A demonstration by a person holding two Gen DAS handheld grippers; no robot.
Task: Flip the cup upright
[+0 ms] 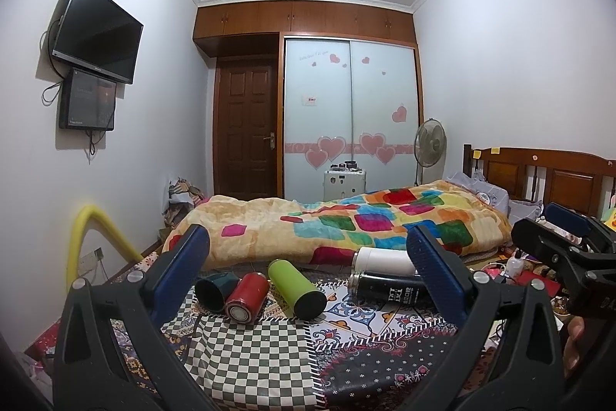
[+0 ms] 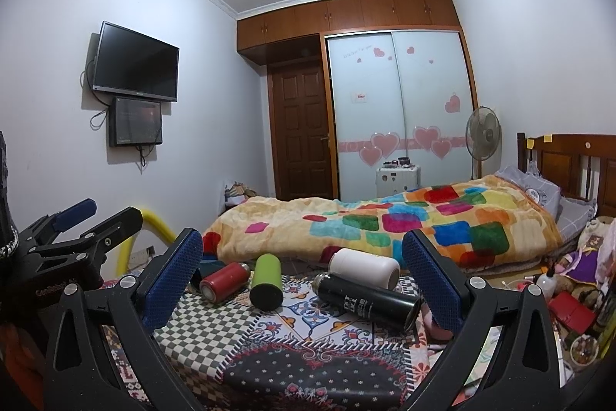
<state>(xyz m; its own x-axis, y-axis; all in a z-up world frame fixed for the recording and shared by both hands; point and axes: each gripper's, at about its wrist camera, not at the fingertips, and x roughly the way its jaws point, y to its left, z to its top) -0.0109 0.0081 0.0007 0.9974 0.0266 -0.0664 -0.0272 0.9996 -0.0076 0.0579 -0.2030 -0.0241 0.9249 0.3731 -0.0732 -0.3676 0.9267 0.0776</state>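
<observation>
Several cups lie on their sides on a patterned tablecloth [image 1: 269, 345]: a dark teal cup [image 1: 213, 291], a red cup [image 1: 246, 297], a green cup [image 1: 296, 289], a black flask [image 1: 389, 289] and a white flask [image 1: 383, 260]. In the right wrist view they show as red [image 2: 223, 282], green [image 2: 265, 282], black [image 2: 365, 299] and white [image 2: 364, 266]; the teal cup is mostly hidden. My left gripper [image 1: 308, 268] is open and empty, short of the cups. My right gripper [image 2: 302, 264] is open and empty too. It shows at the right edge of the left view [image 1: 558, 241].
A bed with a colourful blanket [image 1: 346, 226] lies behind the table. A yellow foam tube [image 1: 92, 230] stands at the left. Small clutter [image 2: 569, 303] lies at the table's right. A door, a wardrobe, a fan and a wall television are farther back.
</observation>
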